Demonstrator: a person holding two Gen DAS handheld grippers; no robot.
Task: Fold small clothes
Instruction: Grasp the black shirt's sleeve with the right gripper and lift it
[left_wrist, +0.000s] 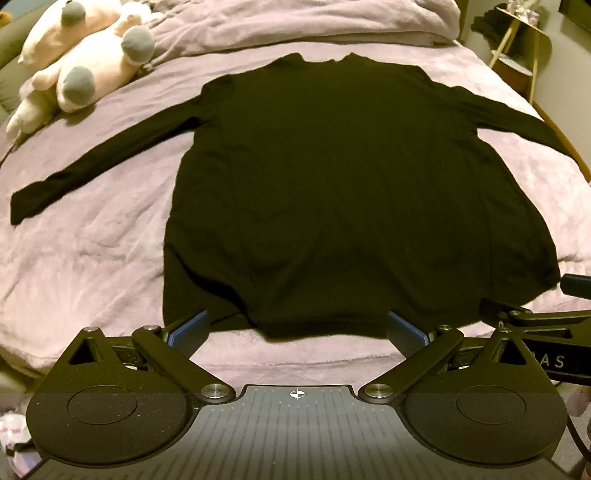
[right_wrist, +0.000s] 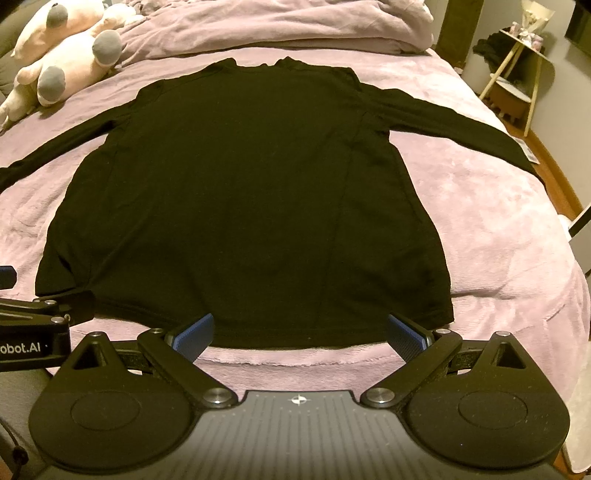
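Black long-sleeved top (left_wrist: 332, 192) lies spread flat on the bed (left_wrist: 92, 258), which is covered with a pinkish-lilac fuzzy blanket; both sleeves out to the sides, collar at the far end, hem nearest the cameras. Not folded at all yet, so the task looks to be at its start. Left gripper (left_wrist: 295, 328) hovers just short of the hem, fingers spread wide, nothing between them; its blue pads sit about level with the hem edge, contact cannot be told. Right gripper (right_wrist: 299, 332) same story: fingers wide apart, empty, at the hem toward the shirt's right side. Each gripper shows at the edge of the other's view, so they sit side by side. Handling guess: thin soft knit, light, limp, will drape and bunch, and probably clings a bit to the fuzzy blanket, so dragging may wrinkle it. Best hold is likely a pinch on an edge such as the hem corners, a shoulder seam or a sleeve cuff, lifting rather than sliding. Left sleeve (left_wrist: 92, 166) runs far out, right sleeve (right_wrist: 461, 125) reaches near the bed edge. Plush toy (left_wrist: 85, 55) at far left, well apart from the shirt; small side shelf (right_wrist: 517, 74) beyond the bed.
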